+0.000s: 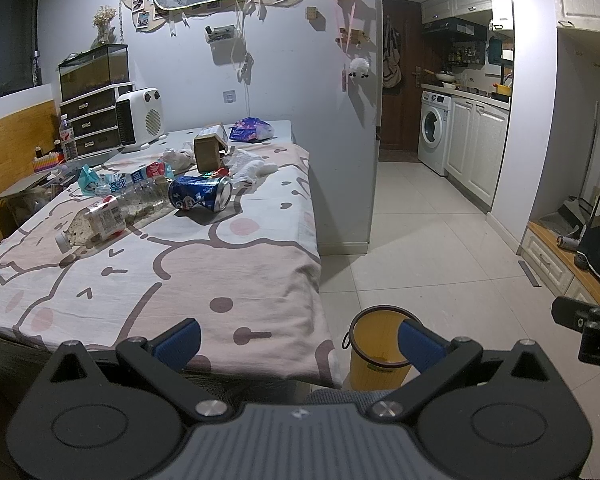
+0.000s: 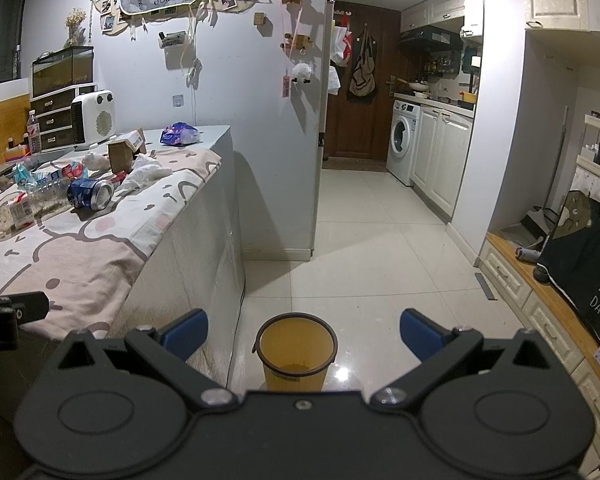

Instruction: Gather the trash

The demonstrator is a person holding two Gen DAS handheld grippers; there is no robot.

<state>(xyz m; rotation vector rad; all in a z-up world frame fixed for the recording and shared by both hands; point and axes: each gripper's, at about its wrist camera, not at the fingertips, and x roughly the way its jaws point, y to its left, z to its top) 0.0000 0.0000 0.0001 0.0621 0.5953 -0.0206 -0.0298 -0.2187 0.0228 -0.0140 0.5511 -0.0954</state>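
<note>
A blue drink can lies on its side on the tabletop, its silver end facing five o'clock. Touching it at nine o'clock, a clear plastic bottle lies flat, white cap toward seven o'clock. Crumpled white tissues and a brown carton sit at twelve o'clock. A yellow bin stands upright on the floor.
</note>
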